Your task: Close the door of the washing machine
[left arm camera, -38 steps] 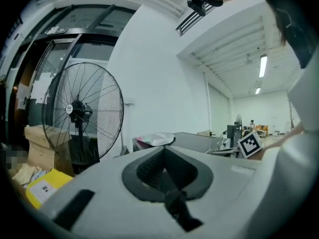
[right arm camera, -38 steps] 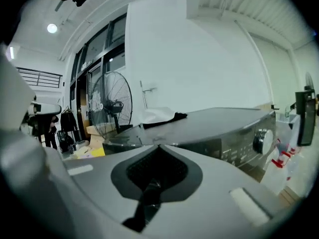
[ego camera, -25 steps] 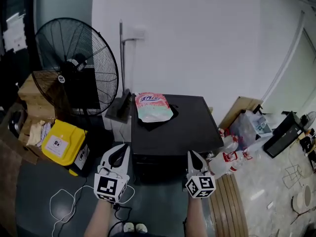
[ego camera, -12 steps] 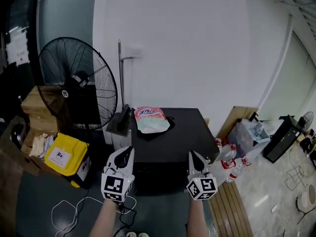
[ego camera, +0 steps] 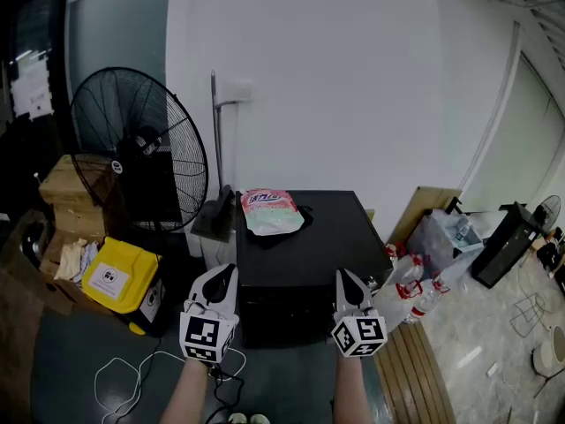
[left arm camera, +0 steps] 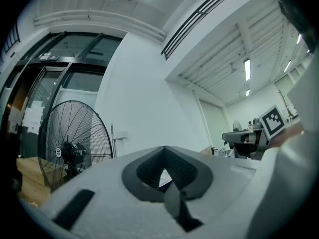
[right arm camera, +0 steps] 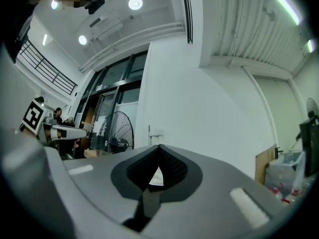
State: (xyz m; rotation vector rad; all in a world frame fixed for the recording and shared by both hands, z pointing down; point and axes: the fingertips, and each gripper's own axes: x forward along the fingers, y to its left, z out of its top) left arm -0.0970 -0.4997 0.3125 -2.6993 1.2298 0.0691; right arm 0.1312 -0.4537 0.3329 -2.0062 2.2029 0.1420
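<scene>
Tongs both pressed together, empty: left tongs [ego camera: 226, 270] and right tongs [ego camera: 341, 274] held before washing machine [ego camera: 309, 237]. No open door visible; closing looks done. Next, probably back away.

A: How are the grippers held?
B: Left gripper [ego camera: 222, 276] and right gripper [ego camera: 342, 277] side by side, well apart, pointing forward and about level; each one's jaws pressed together.

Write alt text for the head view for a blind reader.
Two handheld grippers, the left gripper and the right gripper, both shut and empty, hover before a black washing machine with a pink pouch on top. A large black fan stands to its left.
</scene>
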